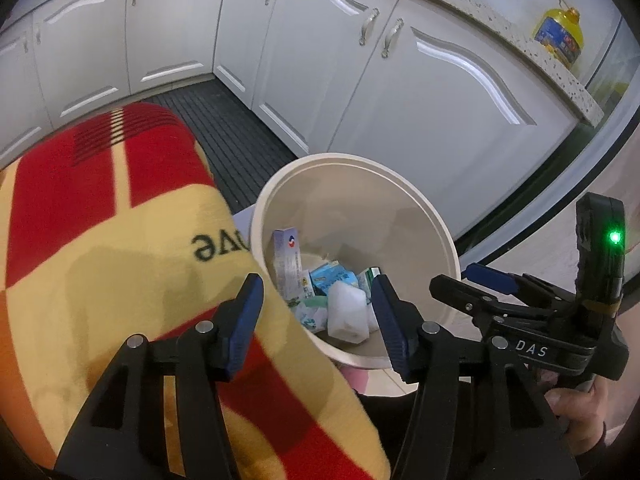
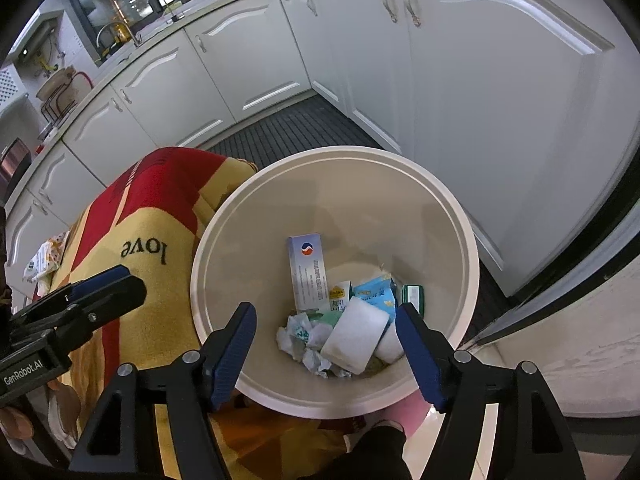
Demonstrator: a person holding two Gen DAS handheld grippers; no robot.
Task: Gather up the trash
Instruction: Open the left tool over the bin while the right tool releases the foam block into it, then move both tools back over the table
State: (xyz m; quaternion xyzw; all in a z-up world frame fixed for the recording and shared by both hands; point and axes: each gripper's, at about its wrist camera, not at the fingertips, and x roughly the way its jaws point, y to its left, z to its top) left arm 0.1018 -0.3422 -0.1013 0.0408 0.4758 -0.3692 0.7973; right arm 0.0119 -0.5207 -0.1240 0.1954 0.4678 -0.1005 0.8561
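A cream round trash bin (image 2: 460,220) stands on the floor beside a blanket-covered surface. Inside lie a tall blue-white carton (image 2: 309,276), a white foam block (image 2: 354,338), crumpled paper (image 2: 304,338) and small packets. My right gripper (image 2: 326,346) is open and empty, held over the bin's near rim. My left gripper (image 1: 318,320) is open and empty, over the bin's (image 1: 432,208) left near edge, with its left finger above the blanket (image 1: 100,240). The right gripper (image 1: 492,284) also shows at the right of the left wrist view.
White kitchen cabinets (image 2: 480,100) wrap around the back and right. A dark ribbed mat (image 2: 288,128) covers the floor before them. The red and yellow blanket (image 2: 132,240) lies left of the bin. A yellow oil bottle (image 1: 560,36) stands on the counter.
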